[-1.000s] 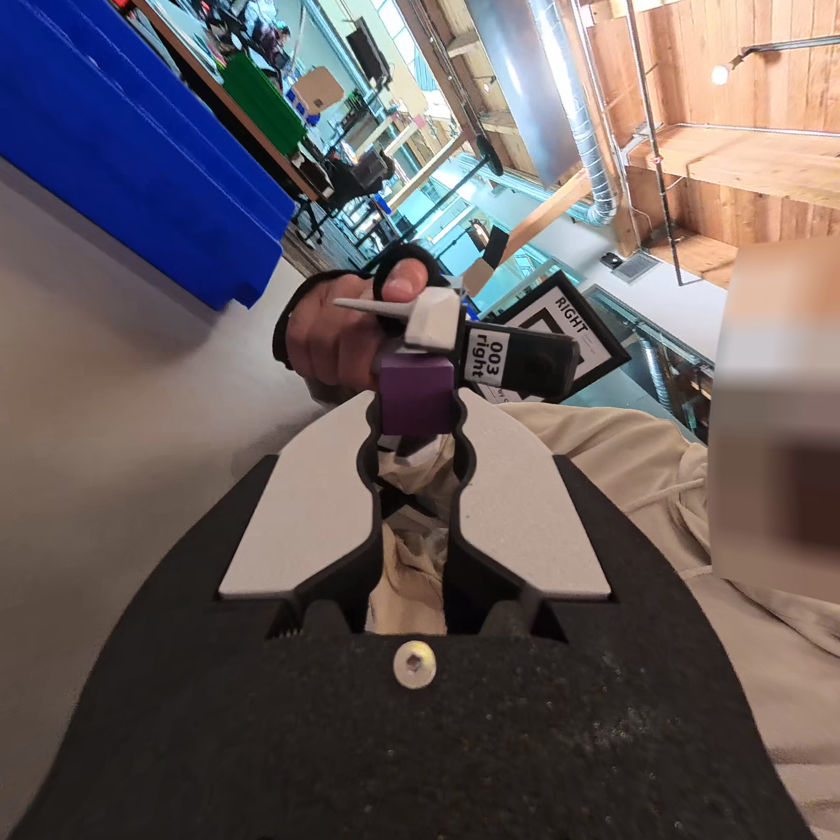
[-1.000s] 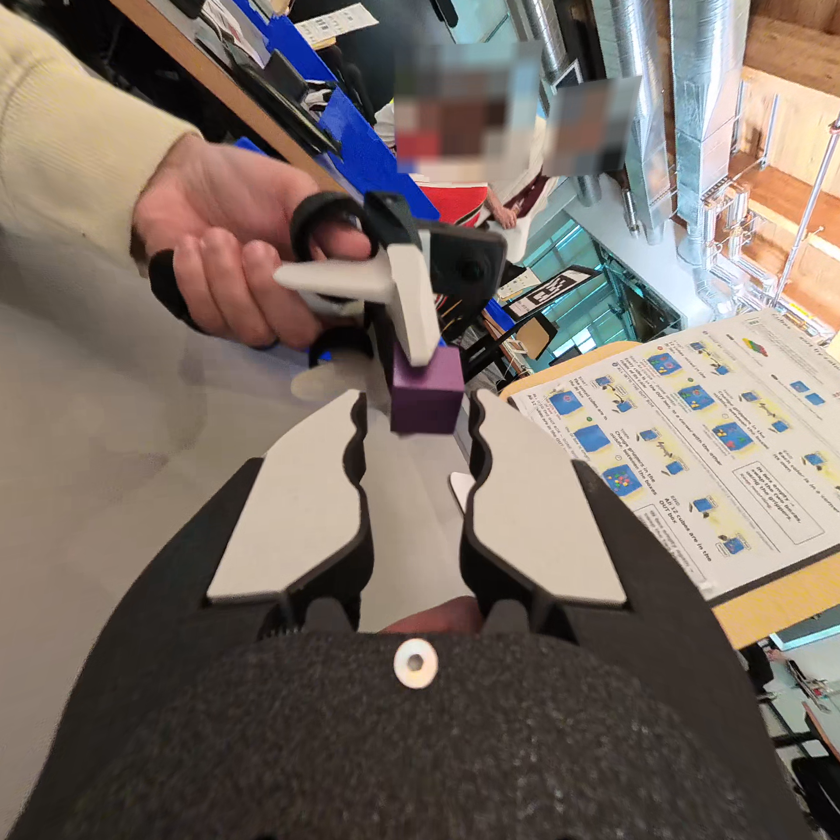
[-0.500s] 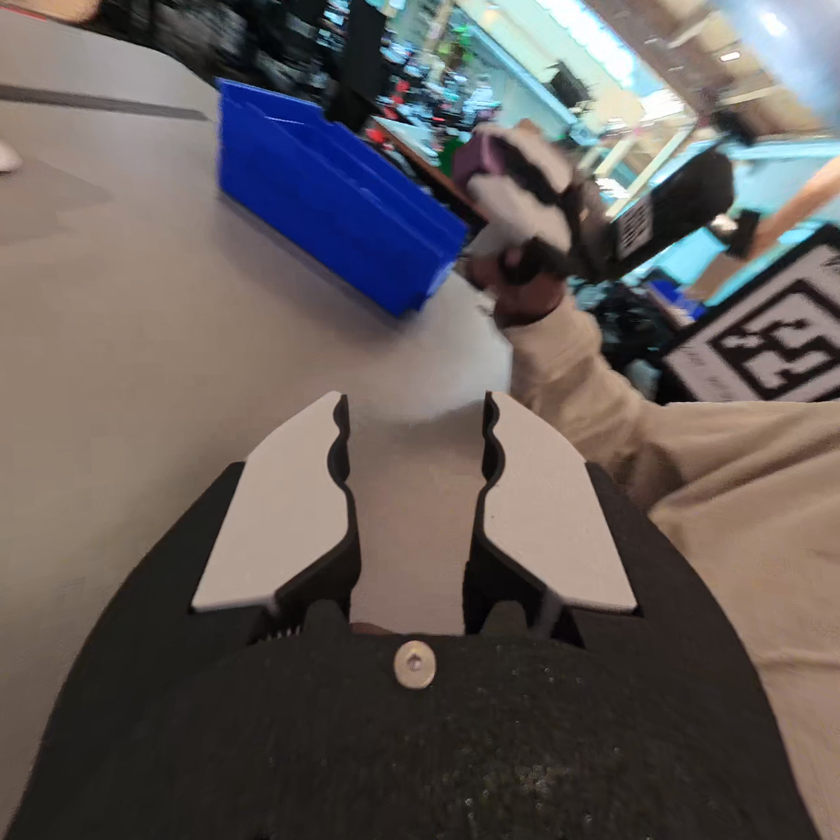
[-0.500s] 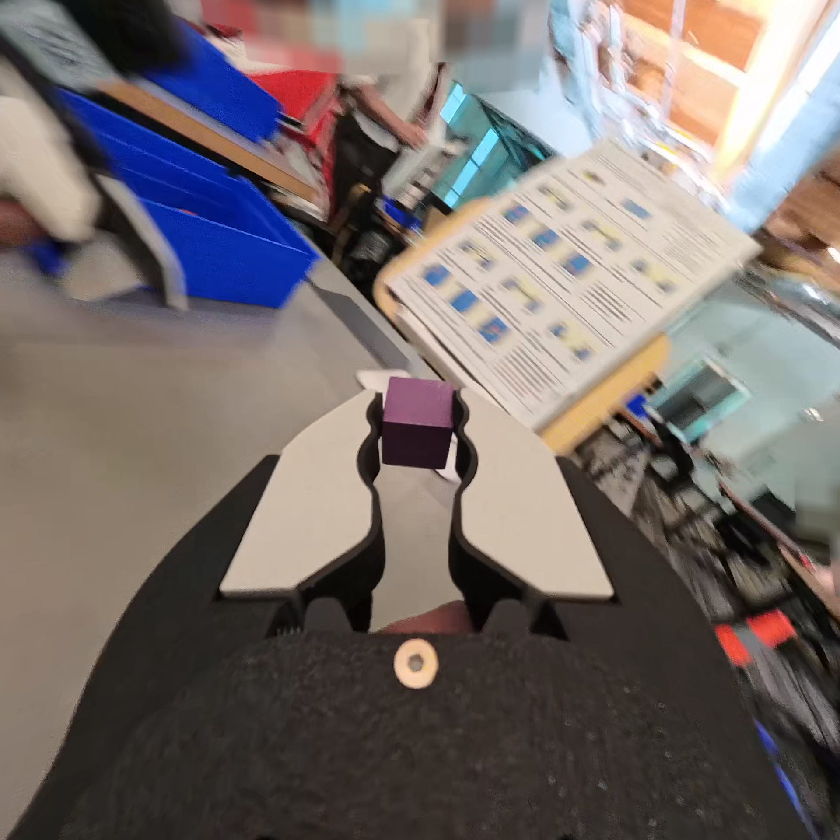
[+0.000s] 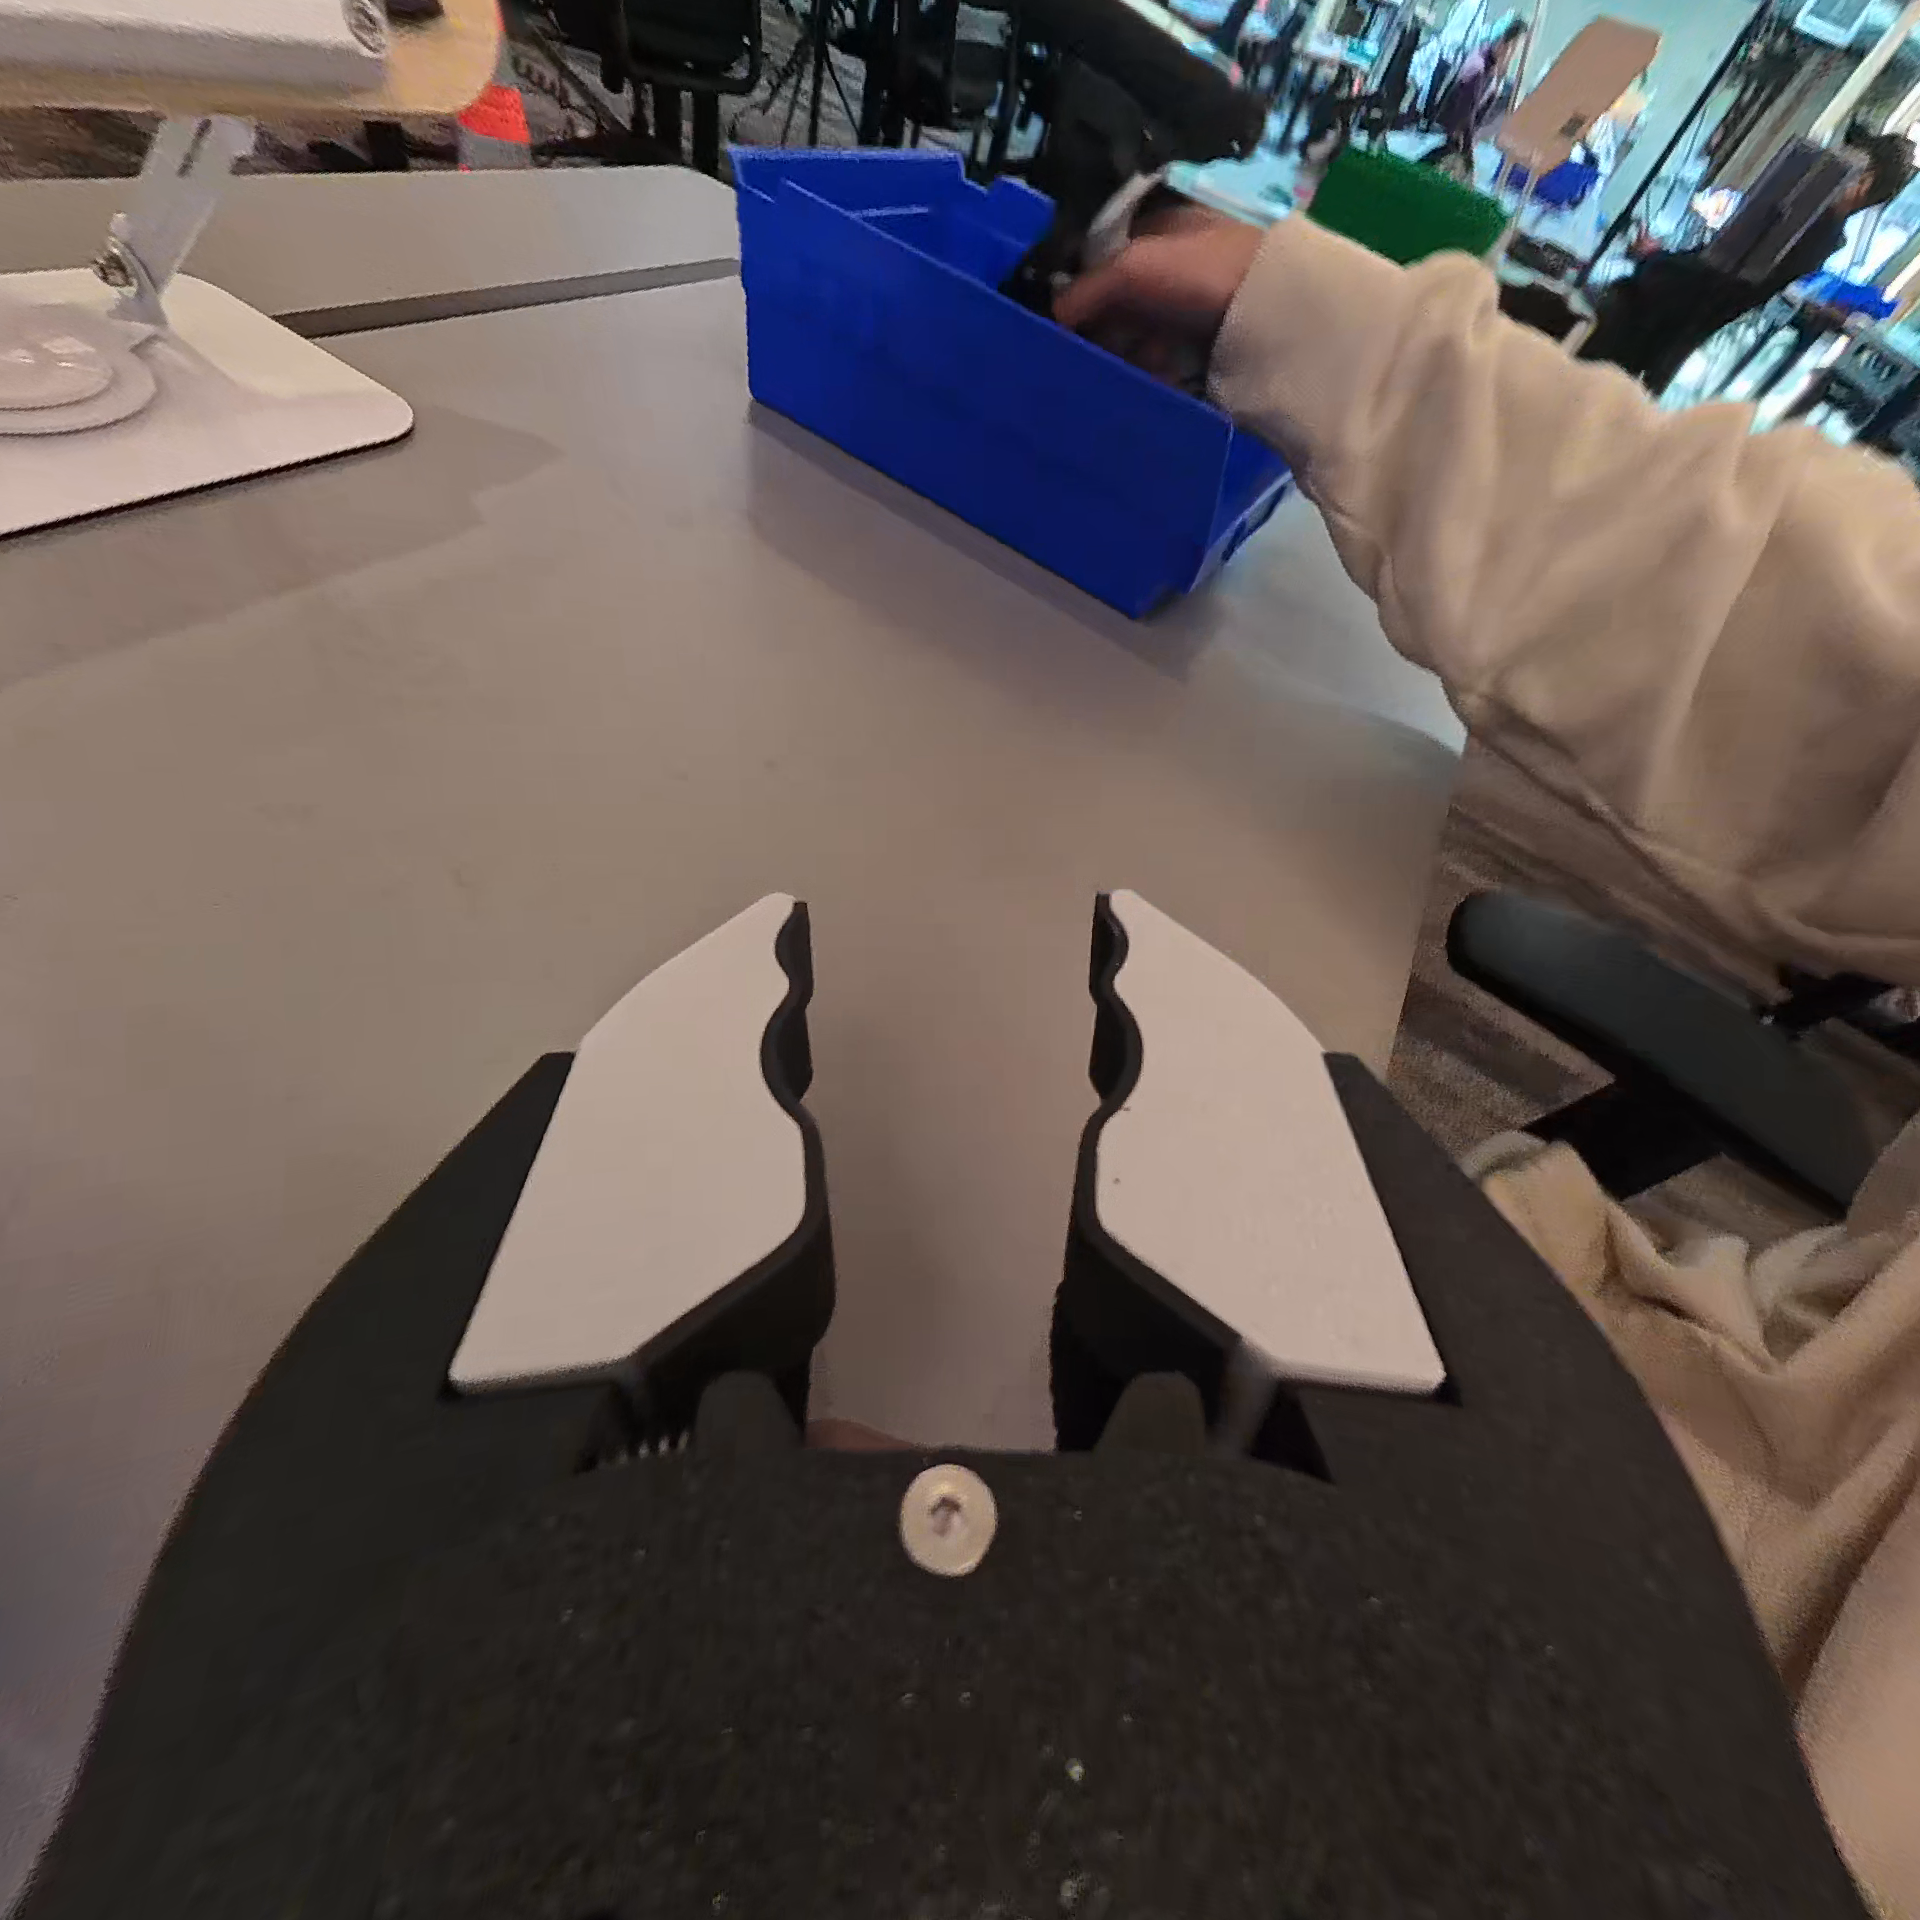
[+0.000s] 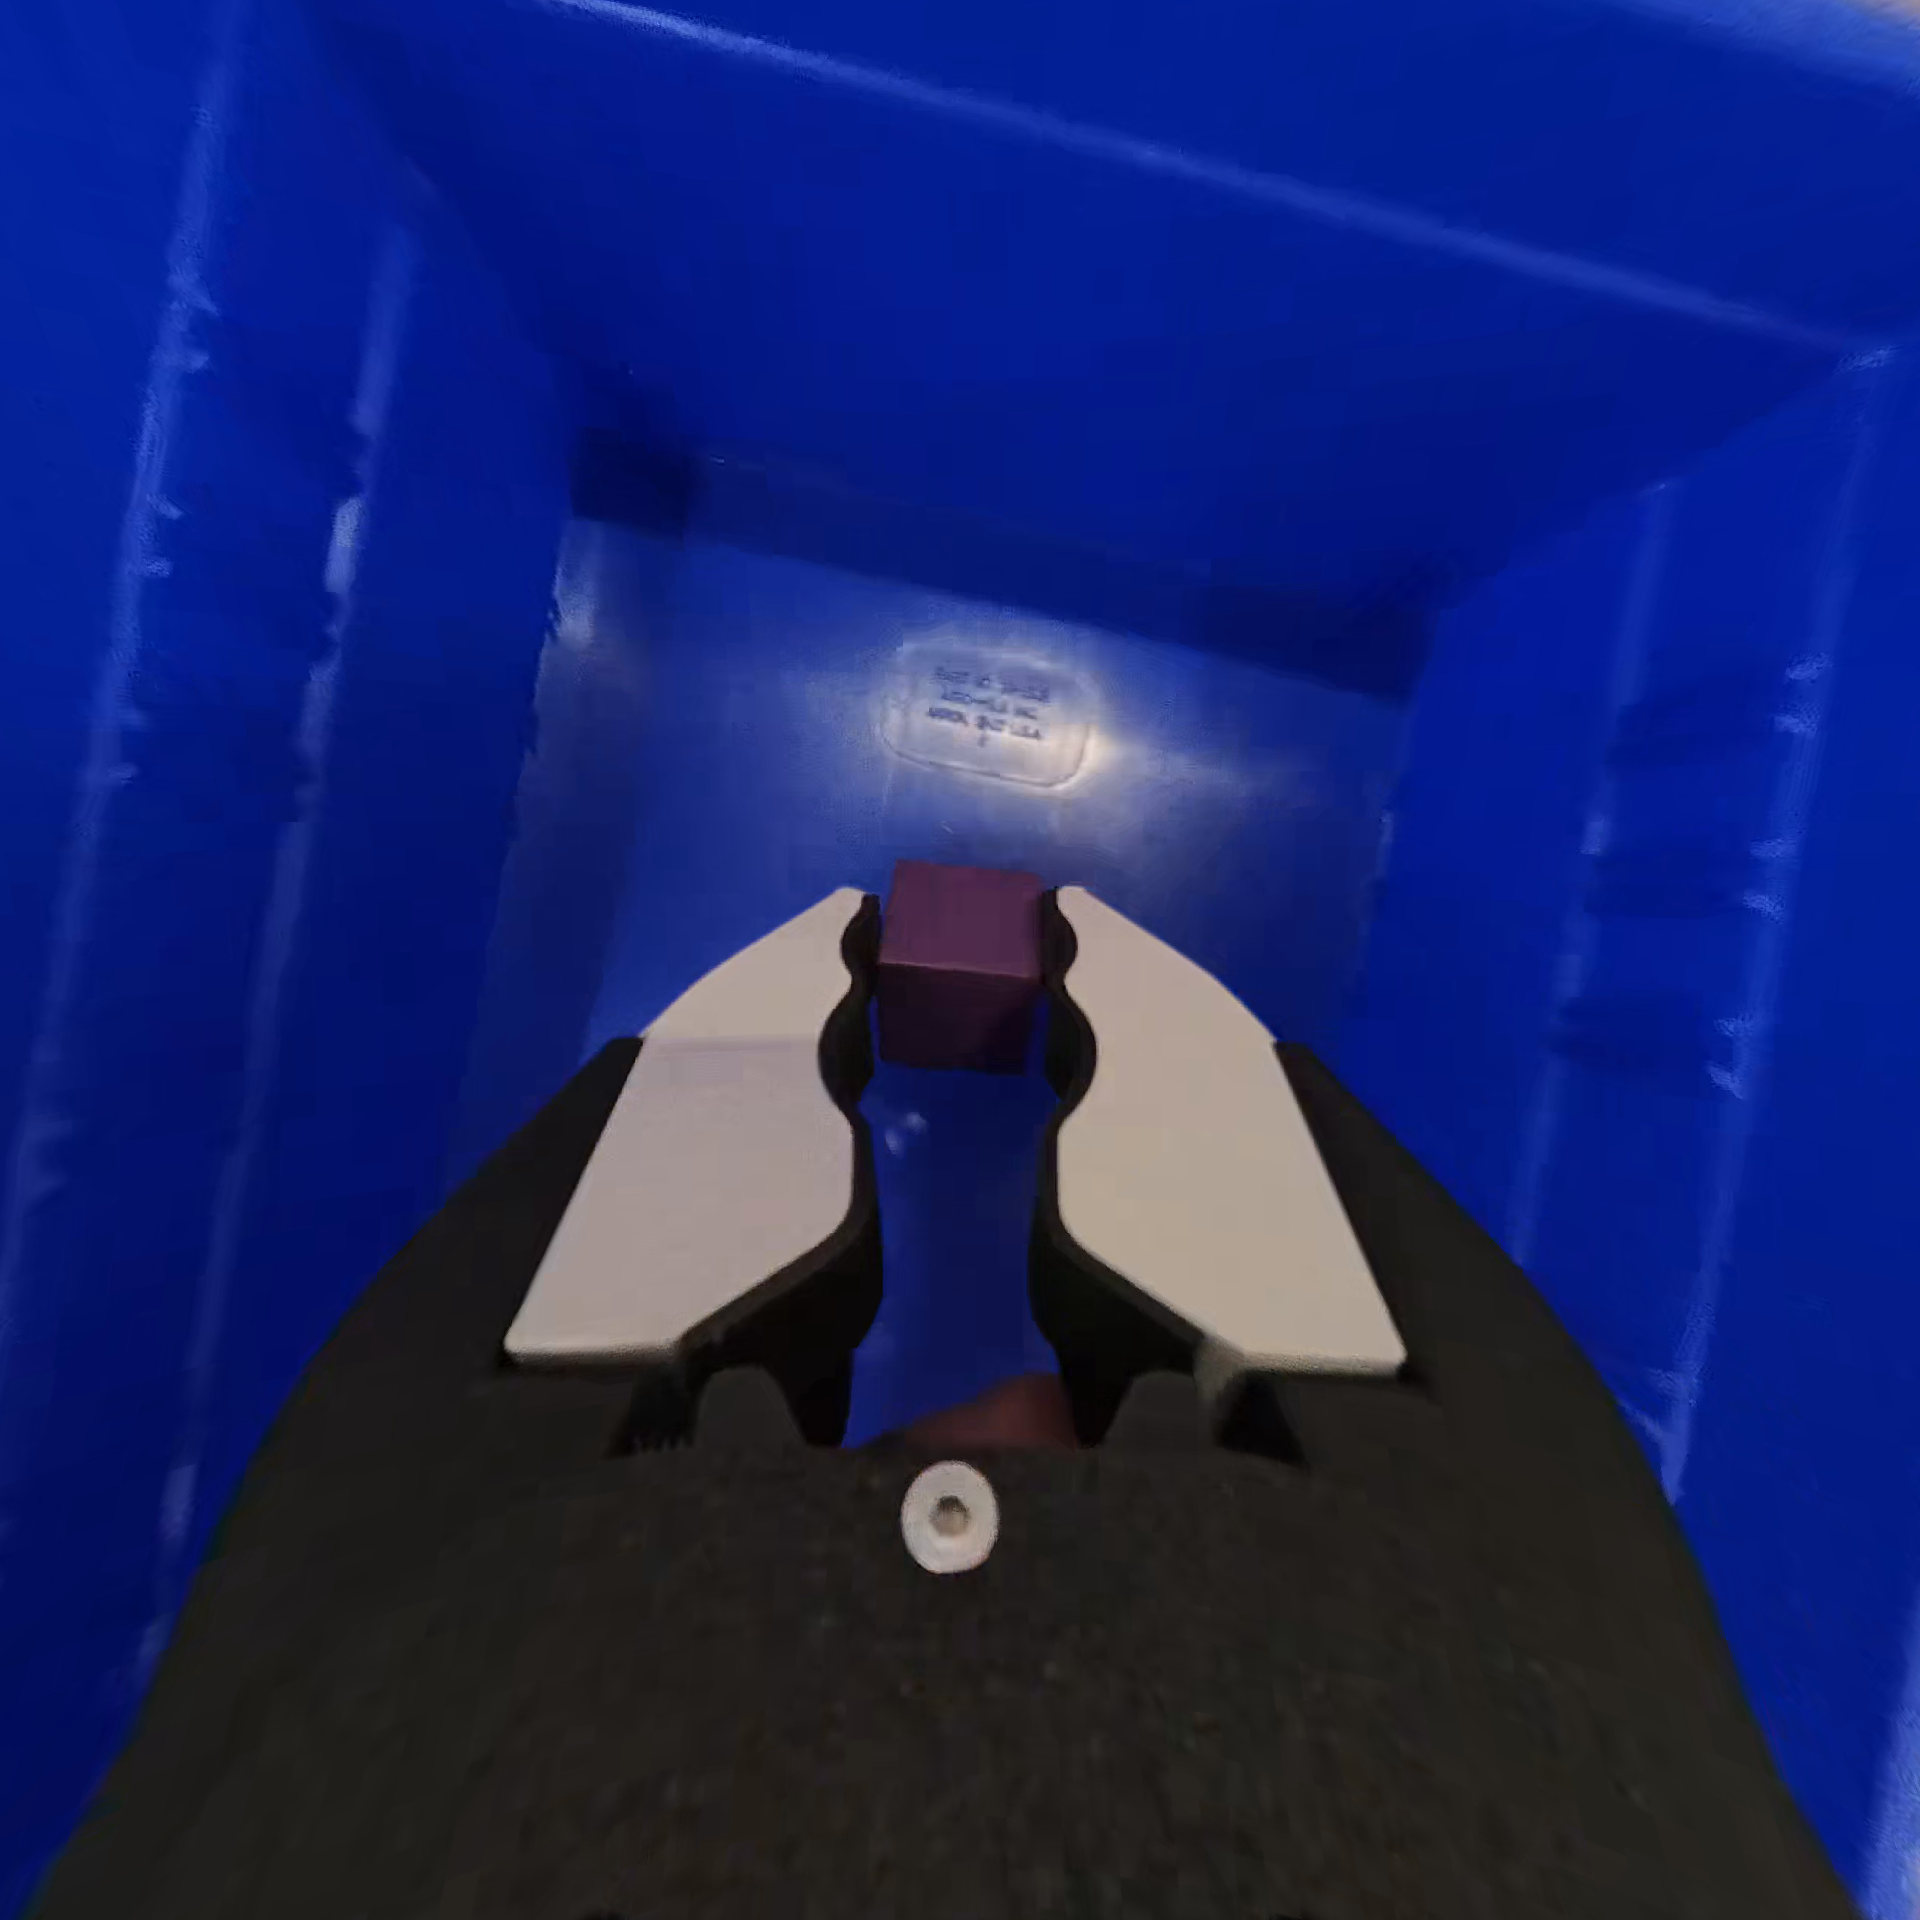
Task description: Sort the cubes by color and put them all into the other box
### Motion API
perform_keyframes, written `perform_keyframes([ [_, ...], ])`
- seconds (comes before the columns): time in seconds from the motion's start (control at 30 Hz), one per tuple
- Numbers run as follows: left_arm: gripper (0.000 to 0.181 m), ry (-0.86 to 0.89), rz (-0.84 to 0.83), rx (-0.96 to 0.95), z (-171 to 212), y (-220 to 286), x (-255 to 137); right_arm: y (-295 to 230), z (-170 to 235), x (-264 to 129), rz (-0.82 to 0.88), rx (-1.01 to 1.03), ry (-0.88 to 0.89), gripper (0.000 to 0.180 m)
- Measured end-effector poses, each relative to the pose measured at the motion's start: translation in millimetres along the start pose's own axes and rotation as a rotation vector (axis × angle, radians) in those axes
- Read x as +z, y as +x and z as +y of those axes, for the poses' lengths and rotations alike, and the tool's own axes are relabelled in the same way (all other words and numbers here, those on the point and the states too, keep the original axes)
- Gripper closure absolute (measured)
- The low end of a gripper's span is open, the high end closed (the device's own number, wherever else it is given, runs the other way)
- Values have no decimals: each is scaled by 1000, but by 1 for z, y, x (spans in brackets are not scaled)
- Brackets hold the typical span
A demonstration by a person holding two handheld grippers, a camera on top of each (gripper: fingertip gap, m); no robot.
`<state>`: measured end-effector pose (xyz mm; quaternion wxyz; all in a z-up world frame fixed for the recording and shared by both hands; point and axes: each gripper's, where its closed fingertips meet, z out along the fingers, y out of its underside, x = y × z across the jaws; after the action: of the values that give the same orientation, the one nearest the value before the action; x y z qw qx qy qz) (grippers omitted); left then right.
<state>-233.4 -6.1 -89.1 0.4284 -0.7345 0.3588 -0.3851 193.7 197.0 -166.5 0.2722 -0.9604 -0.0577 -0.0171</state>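
Table grey under my left tool, whose fingers stand apart on nothing. Blue box sits farther on; my right tool reaches inside it, clamped on 1 purple cube above the box floor.

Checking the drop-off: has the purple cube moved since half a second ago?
Yes. The right gripper has carried the purple cube down inside the blue box.

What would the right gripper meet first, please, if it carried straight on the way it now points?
Most likely the floor of the blue box. The right gripper, shut on the purple cube, points down into it, and nothing else shows ahead. Depth is hard to judge.
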Motion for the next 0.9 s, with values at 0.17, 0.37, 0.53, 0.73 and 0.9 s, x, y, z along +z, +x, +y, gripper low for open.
perform_keyframes([
  [0.17, 128, -56, -42, 73, 12, 2, 9, -2, 3, 19, -43, 60, -11, 149],
  [0.37, 127, -67, -154, -13, 20, -19, 5, 6, -11, -25, 35, 12, 147, 135],
  [0.53, 126, -23, -299, -31, 18, -36, -8, -80, -24, -174, -32, -50, 649, 130],
  [0.73, 126, -8, -487, 15, 22, -51, -22, -310, 70, -164, -532, -230, 617, 126],
  [0.9, 127, -13, -501, -28, 35, -51, -22, -344, 95, -128, -446, -303, 653, 128],
])
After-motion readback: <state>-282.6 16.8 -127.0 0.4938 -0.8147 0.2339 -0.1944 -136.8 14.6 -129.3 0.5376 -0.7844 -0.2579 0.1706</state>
